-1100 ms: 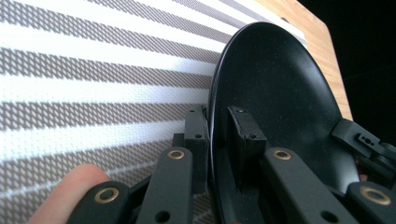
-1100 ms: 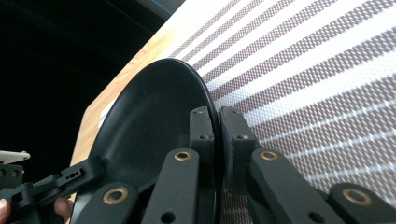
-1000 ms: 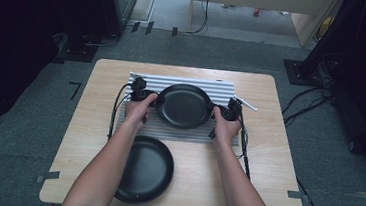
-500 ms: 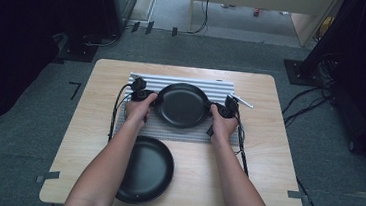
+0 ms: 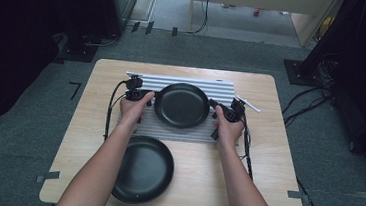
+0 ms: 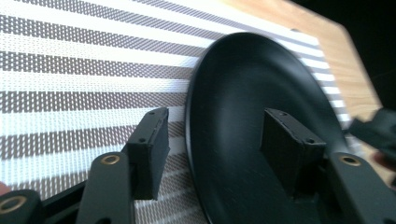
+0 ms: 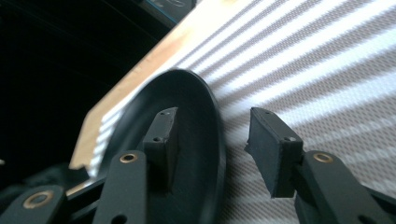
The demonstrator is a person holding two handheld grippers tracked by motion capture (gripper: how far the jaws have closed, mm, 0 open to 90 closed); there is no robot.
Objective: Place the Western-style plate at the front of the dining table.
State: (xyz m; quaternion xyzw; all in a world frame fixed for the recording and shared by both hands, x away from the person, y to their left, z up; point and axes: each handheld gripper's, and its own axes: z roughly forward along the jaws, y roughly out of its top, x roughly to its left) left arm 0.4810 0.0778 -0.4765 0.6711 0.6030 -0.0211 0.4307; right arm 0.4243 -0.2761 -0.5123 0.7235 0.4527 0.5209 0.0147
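Striped mat (image 5: pixel 222 89): plate (image 5: pixel 181 104) rim between jaws

Black plate (image 5: pixel 181 105) on grey-and-white striped, seemingly woven mat (image 5: pixel 222 90).

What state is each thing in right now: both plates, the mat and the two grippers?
Far plate: flat on the striped mat, rim between both grippers' jaws, unclamped.
Near plate: empty, on bare table, untouched.
Striped mat: lying flat.
Left gripper: jaws just opened, straddling the rim.
Right gripper: jaws just opened, straddling the rim.
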